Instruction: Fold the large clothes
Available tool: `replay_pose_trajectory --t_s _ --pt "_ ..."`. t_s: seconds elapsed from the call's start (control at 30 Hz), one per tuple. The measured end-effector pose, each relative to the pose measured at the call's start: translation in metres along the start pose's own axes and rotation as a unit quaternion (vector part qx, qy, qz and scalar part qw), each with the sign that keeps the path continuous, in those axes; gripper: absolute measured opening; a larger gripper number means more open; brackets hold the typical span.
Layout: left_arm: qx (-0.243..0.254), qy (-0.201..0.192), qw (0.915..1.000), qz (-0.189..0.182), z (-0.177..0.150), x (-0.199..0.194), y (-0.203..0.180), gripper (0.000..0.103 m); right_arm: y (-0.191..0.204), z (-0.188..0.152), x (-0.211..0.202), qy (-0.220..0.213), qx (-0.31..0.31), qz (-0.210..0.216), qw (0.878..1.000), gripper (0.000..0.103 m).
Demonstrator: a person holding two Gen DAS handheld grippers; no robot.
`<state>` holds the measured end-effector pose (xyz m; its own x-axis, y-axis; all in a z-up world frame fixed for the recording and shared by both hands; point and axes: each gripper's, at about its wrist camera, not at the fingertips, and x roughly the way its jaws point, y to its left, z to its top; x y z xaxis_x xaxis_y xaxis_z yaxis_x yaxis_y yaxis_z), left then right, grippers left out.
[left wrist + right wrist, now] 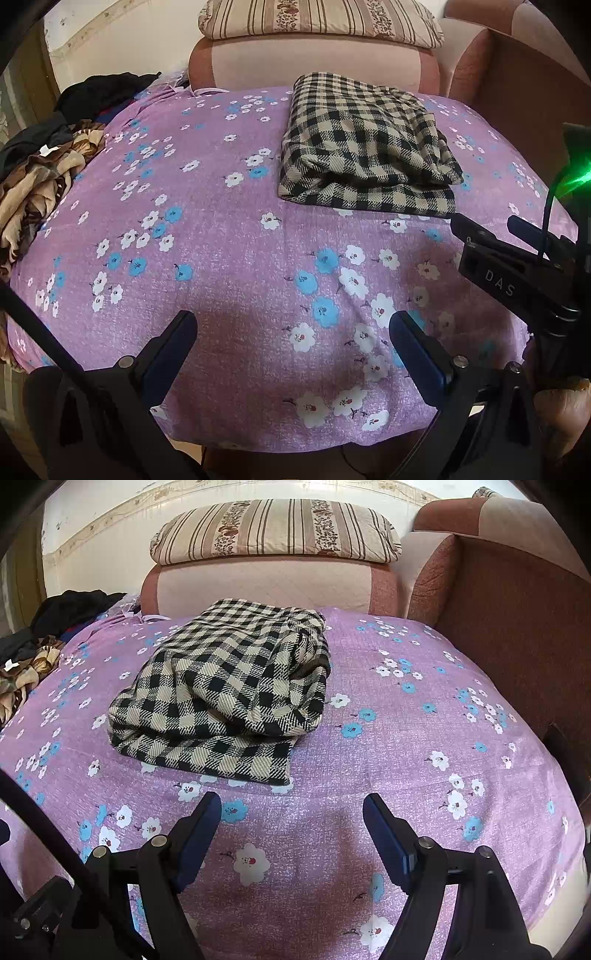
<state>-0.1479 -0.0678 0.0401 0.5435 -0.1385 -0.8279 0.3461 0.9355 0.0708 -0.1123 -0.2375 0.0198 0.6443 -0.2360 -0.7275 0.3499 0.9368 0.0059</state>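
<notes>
A black-and-beige checked garment (365,147) (229,690) lies folded into a thick bundle on the purple flowered cover (229,236) (388,746). My left gripper (293,325) hovers open over bare cover, well in front and to the left of the bundle, nothing between its fingers. My right gripper (291,805) is open too, just in front of the bundle's near edge, not touching it. In the left wrist view the right gripper (484,225) shows at the right edge, beside the bundle's near right corner.
A heap of brown patterned and black clothes (40,166) (26,664) lies at the left edge. Behind stands a pink sofa arm (310,62) (266,583) with a striped cushion (273,531) on top. A brown sofa side (517,627) walls the right.
</notes>
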Motion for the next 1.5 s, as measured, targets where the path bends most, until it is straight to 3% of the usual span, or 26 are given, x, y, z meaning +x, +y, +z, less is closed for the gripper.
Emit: replay_pose_trajectory --t_s 1.5 --pt "-0.002 0.023 0.9997 -0.008 -0.0063 0.0103 0.0009 0.103 0.0035 -0.0007 -0.0022 -0.007 -0.011 -0.004 1.0 0.085"
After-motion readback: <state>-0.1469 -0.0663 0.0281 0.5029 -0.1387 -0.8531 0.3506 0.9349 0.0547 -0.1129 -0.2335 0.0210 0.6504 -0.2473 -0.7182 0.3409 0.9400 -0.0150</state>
